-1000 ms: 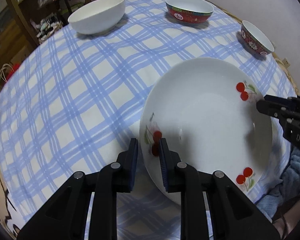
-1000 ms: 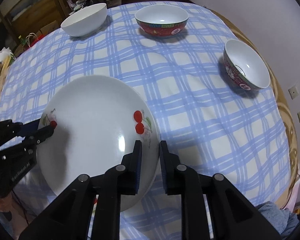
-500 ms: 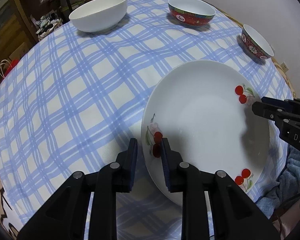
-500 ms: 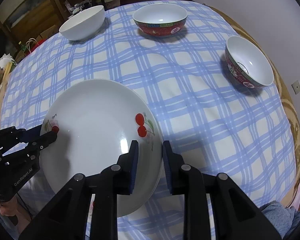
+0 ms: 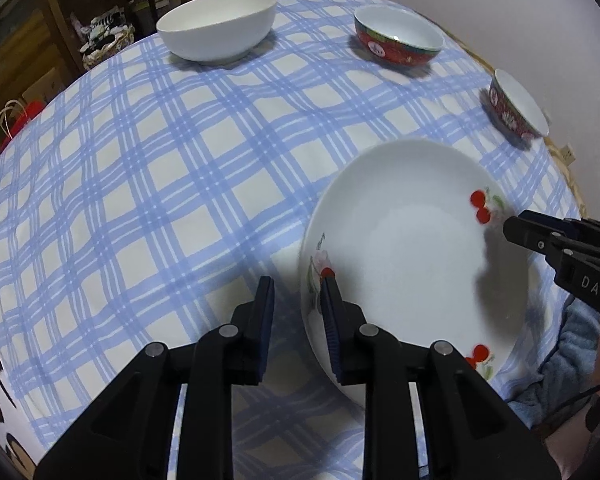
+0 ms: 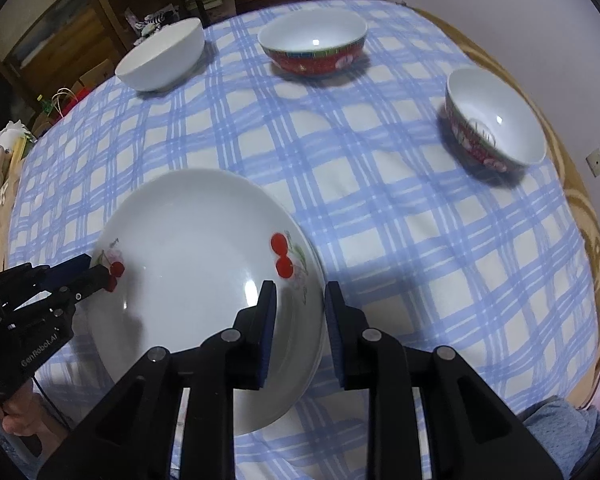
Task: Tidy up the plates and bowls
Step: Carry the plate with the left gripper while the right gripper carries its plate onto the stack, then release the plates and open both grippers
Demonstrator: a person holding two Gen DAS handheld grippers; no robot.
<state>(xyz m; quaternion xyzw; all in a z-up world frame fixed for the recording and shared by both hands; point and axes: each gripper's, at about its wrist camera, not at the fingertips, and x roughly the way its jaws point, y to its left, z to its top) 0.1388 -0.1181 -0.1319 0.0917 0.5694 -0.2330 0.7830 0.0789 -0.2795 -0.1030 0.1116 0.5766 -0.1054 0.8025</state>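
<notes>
Plate (image 5: 416, 240): white, cherry prints, we see it at the near edge of the desk (image 5: 140, 184); its near rim is hidden behind the gripper fingers in both views.
Left hand-held gripper (image 5: 296, 312): straddles the plate's left rim, one pad inside, one outside; a clear gap shows between the outer pad and the rim, so we read it as loose, not clamping.
Right hand-held gripper (image 6: 300, 320): straddles the opposite rim by the cherry print; the outer pad stands off the edge, jaws partly apart, no squeeze that we can see.
Contact under the rim: hidden by the fingers in both views, so we cannot tell if the plate rests flat on the cloth.
White bowl (image 5: 218, 26): far left of the desk, upright.
Red bowl (image 6: 312, 42): far middle, upright, pattern blurred.
Small red bowl (image 6: 496, 120): far right near the desk edge, looks tilted but fisheye warp makes that unsure; cut by the lens curve in the left view.
Tablecloth (image 6: 400, 216): blue check, covers the round desk.
Blue fabric (image 5: 568, 364): at the near desk edge, partly cut off, we cannot identify it.
Shelves (image 6: 100, 8): dark background, contents unreadable.
</notes>
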